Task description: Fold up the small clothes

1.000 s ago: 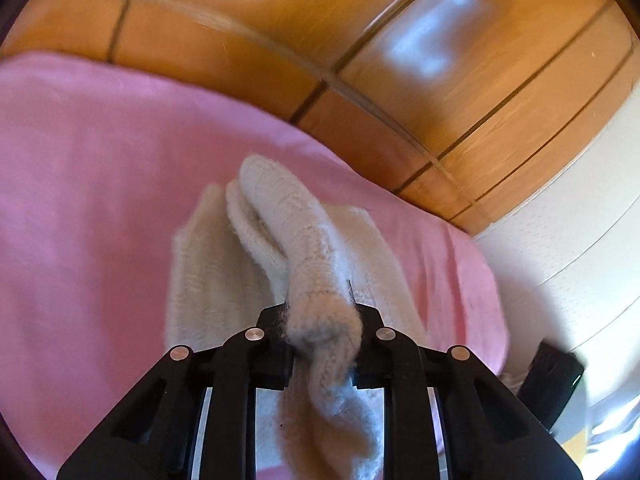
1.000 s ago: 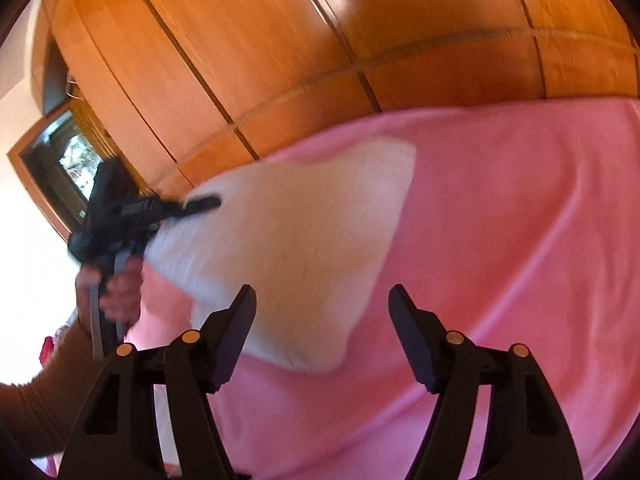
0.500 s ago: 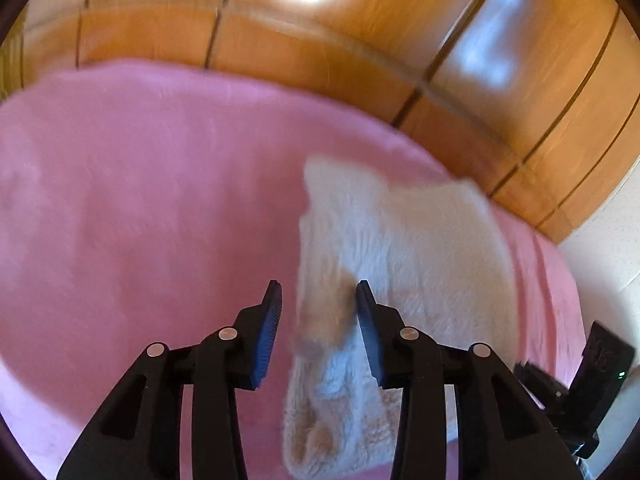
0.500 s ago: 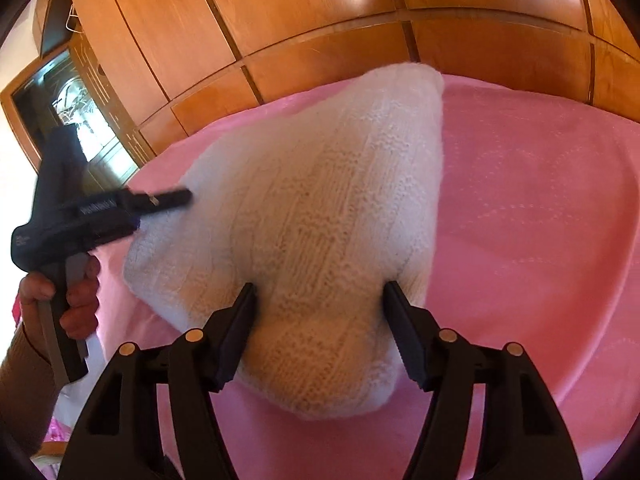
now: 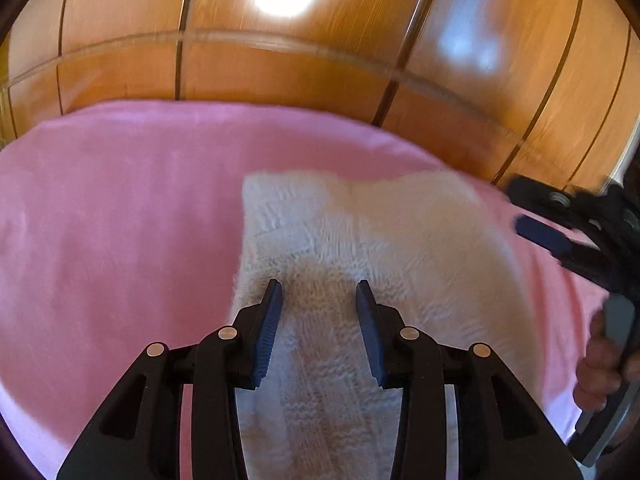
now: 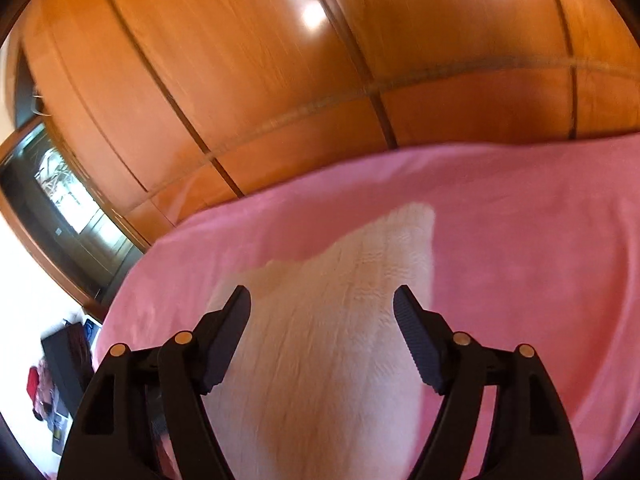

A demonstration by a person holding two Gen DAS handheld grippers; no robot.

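A cream knitted garment (image 5: 400, 232) lies folded flat on the pink blanket (image 5: 120, 200). My left gripper (image 5: 319, 284) hovers low over its near end, jaws open, with the knit lying beneath and between the fingers but not pinched. At the right edge of the left wrist view my right gripper (image 5: 552, 236) is held by a hand (image 5: 600, 368). In the right wrist view my right gripper (image 6: 322, 292) hangs over the garment (image 6: 360, 280). Its jaws are opening wide and nothing is pressed between them.
A wall of glossy wooden wardrobe panels (image 5: 280, 72) rises right behind the blanket's far edge. The right wrist view shows a glass-fronted cabinet (image 6: 60, 200) at the left and dark clutter (image 6: 60, 360) low down beside the bed. Pink blanket (image 6: 520, 240) stretches to the right of the garment.
My left gripper let go of the raised knit fold, which now lies flat, and sank toward it. My right gripper swung across the garment; the left gripper has left its view.
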